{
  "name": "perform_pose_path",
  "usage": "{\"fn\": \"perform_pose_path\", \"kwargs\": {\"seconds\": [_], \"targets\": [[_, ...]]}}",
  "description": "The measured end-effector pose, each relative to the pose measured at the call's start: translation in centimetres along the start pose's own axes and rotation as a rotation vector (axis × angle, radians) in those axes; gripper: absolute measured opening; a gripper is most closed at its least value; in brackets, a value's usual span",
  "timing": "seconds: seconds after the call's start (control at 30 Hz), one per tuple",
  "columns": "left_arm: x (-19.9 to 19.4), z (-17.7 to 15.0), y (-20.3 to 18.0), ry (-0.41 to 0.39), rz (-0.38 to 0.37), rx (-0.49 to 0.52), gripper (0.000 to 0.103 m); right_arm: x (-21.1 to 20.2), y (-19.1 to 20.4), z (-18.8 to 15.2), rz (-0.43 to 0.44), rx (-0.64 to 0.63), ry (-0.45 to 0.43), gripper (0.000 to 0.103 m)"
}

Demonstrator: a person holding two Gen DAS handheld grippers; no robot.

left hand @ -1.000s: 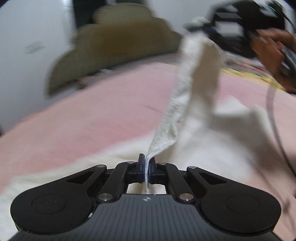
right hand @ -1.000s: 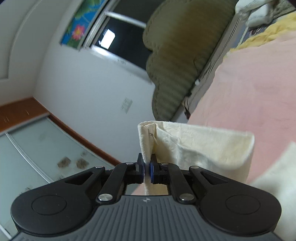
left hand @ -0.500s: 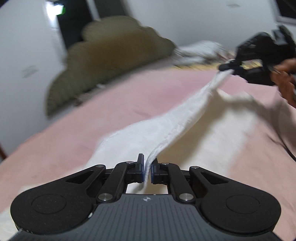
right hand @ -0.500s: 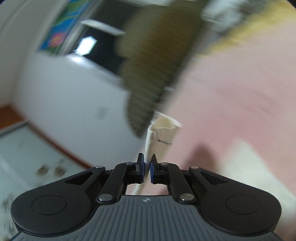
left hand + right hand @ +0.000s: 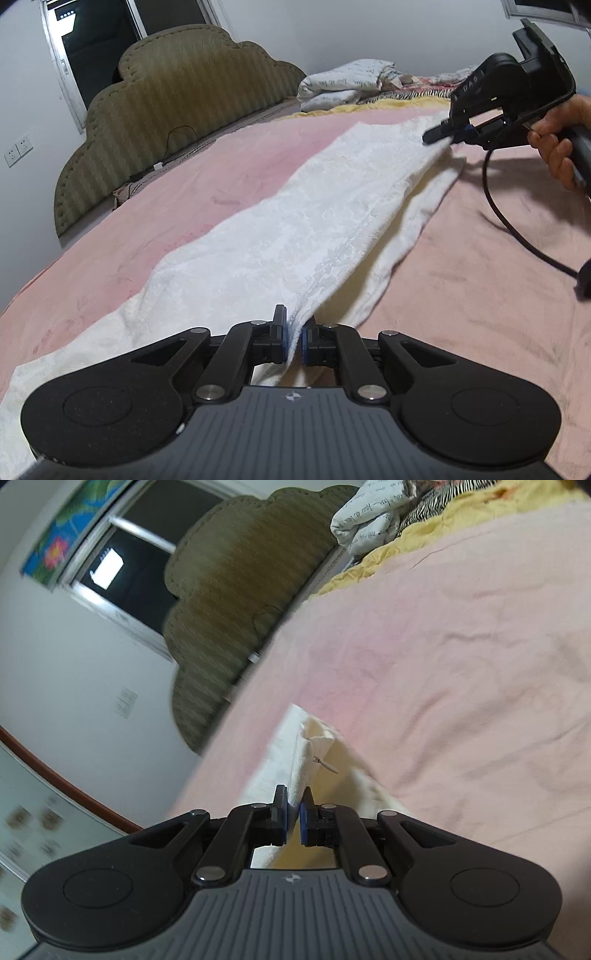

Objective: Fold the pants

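Observation:
White textured pants (image 5: 303, 221) lie stretched along a pink bedsheet (image 5: 177, 192), one layer folded over another. My left gripper (image 5: 294, 341) is shut on the near edge of the cloth, low over the bed. At the far end my right gripper (image 5: 445, 133), held by a hand (image 5: 557, 144), is shut on the other edge. In the right wrist view that gripper (image 5: 293, 818) pinches a corner of the pants (image 5: 306, 760) close above the sheet (image 5: 443, 657).
An olive padded headboard (image 5: 177, 107) stands at the far left of the bed. A crumpled white quilt (image 5: 347, 83) and yellow bedding (image 5: 424, 535) lie at the head end. A black cable (image 5: 517, 229) trails over the sheet at right. A window (image 5: 99, 44) is behind.
Both grippers came down with the pants. The cloth, which hung raised between them a second ago, now lies laid out flat along the bed.

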State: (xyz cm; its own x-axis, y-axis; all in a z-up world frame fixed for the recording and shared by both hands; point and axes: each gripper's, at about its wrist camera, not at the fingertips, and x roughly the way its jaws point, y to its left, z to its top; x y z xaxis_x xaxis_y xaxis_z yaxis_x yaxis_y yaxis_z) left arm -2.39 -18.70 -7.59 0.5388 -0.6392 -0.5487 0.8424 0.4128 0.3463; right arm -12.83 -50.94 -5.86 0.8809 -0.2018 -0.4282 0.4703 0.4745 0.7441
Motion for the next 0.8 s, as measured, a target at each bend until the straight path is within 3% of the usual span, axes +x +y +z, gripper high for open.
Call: {"fn": "perform_pose_path", "kwargs": {"seconds": [0.33,0.5,0.57,0.63,0.7,0.8], "targets": [[-0.2,-0.7,-0.1,-0.008,-0.015,0.050,0.011,-0.6,-0.2,-0.9,-0.055,-0.081,0.029,0.007],[-0.4,-0.3,0.8,0.010,-0.033,0.016,0.027,-0.5,-0.3,-0.6,-0.062,-0.065,0.063,0.008],[-0.9,-0.1,1.6,0.013,-0.052,-0.028,0.039,-1.0,-0.1,-0.1,-0.077,-0.058,0.067,0.009],[-1.8,0.2,3.0,0.010,-0.107,-0.103,0.049,-2.1,0.3,0.4,-0.113,-0.079,0.020,0.018],[-2.9,0.4,4.6,-0.005,-0.176,-0.210,0.058,-3.5,1.1,0.9,-0.217,-0.137,-0.086,0.030],[-4.4,0.6,7.1,-0.071,-0.195,-0.319,0.067,-4.8,2.9,1.5,-0.273,-0.215,-0.265,0.033]]}}
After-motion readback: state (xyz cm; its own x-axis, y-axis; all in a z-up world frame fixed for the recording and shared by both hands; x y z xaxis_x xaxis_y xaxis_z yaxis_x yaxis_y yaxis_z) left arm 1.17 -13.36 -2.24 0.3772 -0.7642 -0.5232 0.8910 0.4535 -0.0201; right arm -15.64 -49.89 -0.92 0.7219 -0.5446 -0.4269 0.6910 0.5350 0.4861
